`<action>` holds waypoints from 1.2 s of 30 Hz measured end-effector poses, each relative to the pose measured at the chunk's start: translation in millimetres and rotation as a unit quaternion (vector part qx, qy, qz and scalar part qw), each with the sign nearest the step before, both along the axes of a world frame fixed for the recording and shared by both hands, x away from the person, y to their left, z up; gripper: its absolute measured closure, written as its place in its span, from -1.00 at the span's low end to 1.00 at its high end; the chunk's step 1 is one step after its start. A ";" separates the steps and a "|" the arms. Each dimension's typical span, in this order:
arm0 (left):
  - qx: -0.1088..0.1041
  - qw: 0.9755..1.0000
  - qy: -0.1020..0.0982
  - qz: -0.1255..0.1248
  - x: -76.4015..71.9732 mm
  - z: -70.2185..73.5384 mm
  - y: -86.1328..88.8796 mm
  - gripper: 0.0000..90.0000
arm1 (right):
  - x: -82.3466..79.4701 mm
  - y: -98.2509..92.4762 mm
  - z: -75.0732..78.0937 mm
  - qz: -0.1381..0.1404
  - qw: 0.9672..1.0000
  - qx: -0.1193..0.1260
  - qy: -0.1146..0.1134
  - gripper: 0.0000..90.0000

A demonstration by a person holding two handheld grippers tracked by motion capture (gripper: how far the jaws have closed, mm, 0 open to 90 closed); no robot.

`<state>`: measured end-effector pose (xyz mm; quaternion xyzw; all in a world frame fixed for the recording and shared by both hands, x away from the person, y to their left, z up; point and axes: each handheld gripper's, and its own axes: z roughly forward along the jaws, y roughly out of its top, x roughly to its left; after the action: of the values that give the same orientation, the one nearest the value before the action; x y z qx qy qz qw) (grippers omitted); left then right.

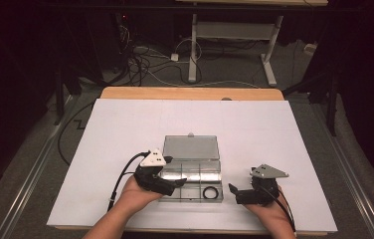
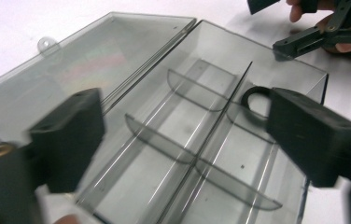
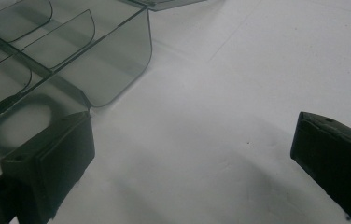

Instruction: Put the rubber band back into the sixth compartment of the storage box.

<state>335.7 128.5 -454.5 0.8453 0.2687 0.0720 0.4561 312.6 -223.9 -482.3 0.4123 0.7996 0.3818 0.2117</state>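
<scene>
A smoky clear plastic compartment box (image 1: pixel 191 164) lies open on the white table, its lid (image 1: pixel 190 147) folded flat behind it. A black ring (image 1: pixel 210 191) rests in the front right compartment. My left gripper (image 1: pixel 180 183) hovers over the box's front left part, open, nothing between its jaws. In the left gripper view the jaws of the left gripper (image 2: pixel 187 126) straddle the box (image 2: pixel 220 51), and the ring (image 2: pixel 244 100) peeks out beside the right jaw. My right gripper (image 1: pixel 232 191) stands open just right of the box, over bare table. Through the box wall (image 3: pixel 117 70) the ring (image 3: pixel 22 123) looks blurred.
White sheet (image 1: pixel 274 129) covers the table, with a wooden edge (image 1: pixel 190 93) at the far side. The lid (image 2: pixel 85 65) has a small tab at its far edge. The right gripper (image 2: pixel 276 25) shows beyond the box. Cables and a desk frame (image 1: pixel 234 45) lie on the floor behind.
</scene>
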 end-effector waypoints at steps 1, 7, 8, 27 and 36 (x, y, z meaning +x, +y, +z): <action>0.001 1.000 0.002 0.003 0.4 -1.0 1.8 -0.90 | -0.3 0.2 0.0 -0.001 1.000 0.001 0.001 -0.99; 0.008 1.000 0.009 0.016 0.7 -7.3 12.3 -1.00 | -0.3 0.3 0.0 -0.001 1.000 0.000 0.001 -0.99; 0.005 1.000 0.009 0.020 0.4 -8.2 14.1 -1.00 | -0.1 0.2 0.0 0.000 1.000 -0.001 0.000 -0.99; 0.004 0.998 0.008 0.063 2.6 -18.2 57.9 -1.00 | -0.4 0.2 0.1 -0.001 1.000 0.002 0.001 -0.99; 0.004 0.997 0.007 0.083 3.0 -21.8 77.4 -1.00 | -0.5 0.1 0.1 -0.001 1.000 0.002 0.001 -0.99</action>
<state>338.7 205.8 -476.2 0.8225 0.3405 0.1050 0.4433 312.1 -223.9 -482.3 0.4137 0.7988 0.3829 0.2104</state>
